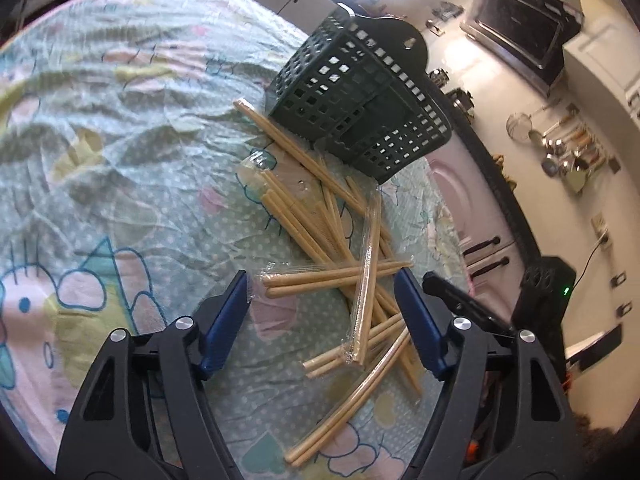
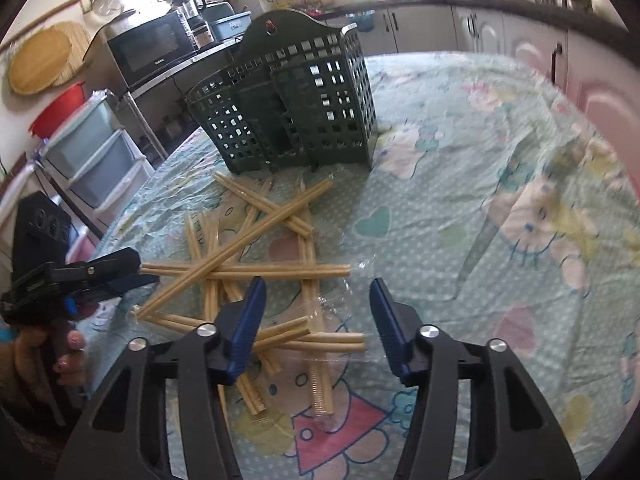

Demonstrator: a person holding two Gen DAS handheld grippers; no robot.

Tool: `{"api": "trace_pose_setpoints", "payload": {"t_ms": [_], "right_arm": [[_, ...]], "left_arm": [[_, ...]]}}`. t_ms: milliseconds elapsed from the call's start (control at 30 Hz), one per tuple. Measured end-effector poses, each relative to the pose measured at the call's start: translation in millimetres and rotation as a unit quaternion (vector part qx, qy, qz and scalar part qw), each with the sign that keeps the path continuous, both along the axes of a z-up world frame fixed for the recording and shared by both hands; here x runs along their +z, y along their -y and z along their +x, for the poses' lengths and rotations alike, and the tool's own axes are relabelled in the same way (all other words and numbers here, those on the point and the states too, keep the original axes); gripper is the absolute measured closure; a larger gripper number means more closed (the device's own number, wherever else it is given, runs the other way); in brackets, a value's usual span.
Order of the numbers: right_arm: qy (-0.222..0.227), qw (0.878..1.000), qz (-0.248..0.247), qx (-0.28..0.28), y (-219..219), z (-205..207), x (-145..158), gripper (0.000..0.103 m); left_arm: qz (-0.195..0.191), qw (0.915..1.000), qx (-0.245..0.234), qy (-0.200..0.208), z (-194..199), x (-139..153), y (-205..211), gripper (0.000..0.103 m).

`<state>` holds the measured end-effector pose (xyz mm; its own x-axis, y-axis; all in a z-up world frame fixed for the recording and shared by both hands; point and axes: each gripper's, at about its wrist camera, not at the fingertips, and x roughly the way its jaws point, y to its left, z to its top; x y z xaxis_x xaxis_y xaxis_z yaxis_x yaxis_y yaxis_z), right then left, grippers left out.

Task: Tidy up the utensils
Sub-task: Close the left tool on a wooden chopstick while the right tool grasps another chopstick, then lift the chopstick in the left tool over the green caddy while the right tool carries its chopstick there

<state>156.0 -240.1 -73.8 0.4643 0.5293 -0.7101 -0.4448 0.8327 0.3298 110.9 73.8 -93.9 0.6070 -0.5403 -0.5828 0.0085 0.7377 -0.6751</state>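
Many chopsticks (image 1: pixel 340 248), some in clear wrappers, lie crisscrossed on the worktop (image 1: pixel 120 140) just in front of the dark green basket (image 1: pixel 360 96), which stands upright. My left hand-held gripper (image 1: pixel 326 280) hovers over the pile, jaws spread, pinching nothing. My right hand-held gripper (image 2: pixel 318 288) hangs over the pile's near edge, also spread and empty.

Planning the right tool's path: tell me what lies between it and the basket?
In the right wrist view, crossed wrapped chopsticks cover the tablecloth between right tool and basket.
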Motion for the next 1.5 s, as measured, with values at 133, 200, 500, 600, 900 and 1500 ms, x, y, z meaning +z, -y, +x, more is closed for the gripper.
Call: {"api": "trace_pose_setpoints", "payload": {"t_ms": [133, 200, 500, 600, 900, 1500], "right_arm": [[-0.005, 1.0, 0.013, 0.008, -0.7, -1.5, 1.1, 0.08], [-0.003, 1.0, 0.018, 0.009, -0.1, -2.3, 2.5, 0.091], [0.026, 0.999, 0.026, -0.01, 7.8, -4.7, 13.7, 0.101], [0.036, 0.999, 0.028, -0.012, 8.8, -5.0, 19.2, 0.101], [0.071, 0.997, 0.04, -0.009, 11.1, -6.9, 56.3, 0.102], [0.135, 0.988, 0.07, 0.039, -4.1, -27.1, 153.3, 0.102]], "left_arm": [[-0.026, 0.9996, 0.009, -0.008, 1.5, -5.0, -5.7, 0.047], [-0.035, 0.9992, 0.014, -0.01, 1.9, -6.3, -10.1, 0.053], [-0.054, 0.998, 0.02, -0.026, 2.0, -16.2, -15.6, 0.084], [-0.059, 0.9979, 0.021, -0.015, -0.2, -13.4, -18.3, 0.089], [-0.017, 0.9977, 0.0, 0.065, -1.1, 37.6, -19.6, 0.097], [0.175, 0.9682, -0.06, 0.168, -12.4, 153.2, 11.0, 0.1]]}}
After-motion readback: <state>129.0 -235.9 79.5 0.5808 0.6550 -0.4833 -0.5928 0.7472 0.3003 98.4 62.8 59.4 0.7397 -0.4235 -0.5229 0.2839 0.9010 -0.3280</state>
